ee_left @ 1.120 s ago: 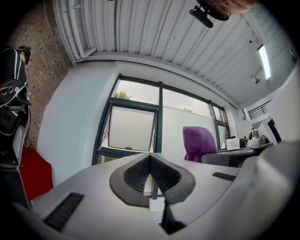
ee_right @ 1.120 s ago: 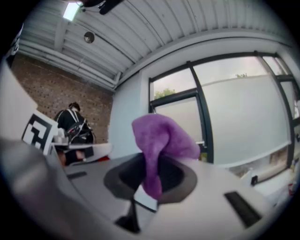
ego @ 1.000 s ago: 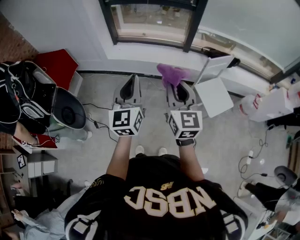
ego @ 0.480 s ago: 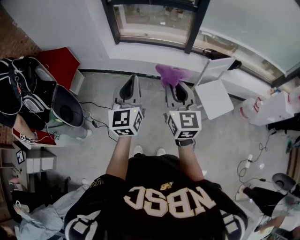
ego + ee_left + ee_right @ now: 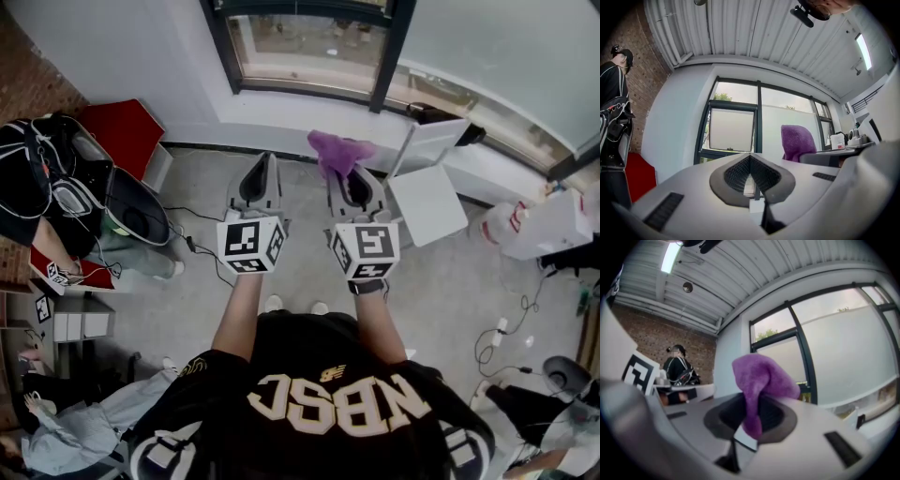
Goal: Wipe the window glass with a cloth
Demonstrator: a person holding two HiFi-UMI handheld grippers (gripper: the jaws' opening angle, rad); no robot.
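Note:
A purple cloth point(image 5: 759, 385) is pinched in my right gripper point(image 5: 752, 420), bunched above the jaws; it shows too in the head view as the cloth point(image 5: 339, 150) at the tip of the right gripper point(image 5: 350, 183). My left gripper point(image 5: 751, 176) is shut with nothing in it and sits beside the right one as the left gripper point(image 5: 259, 178). The window point(image 5: 740, 126) with dark frames and frosted panes stands ahead of both grippers, some way off. The same window point(image 5: 834, 352) fills the right gripper view.
A white wall and sill point(image 5: 281, 117) run under the window. A white panel point(image 5: 427, 192) lies on the floor at right. A red box point(image 5: 117, 131) and black bags point(image 5: 56, 187) sit at left. A person point(image 5: 677, 366) stands by the brick wall.
Both grippers have held their pose; the view has shifted slightly and the person by the brick wall stands more upright.

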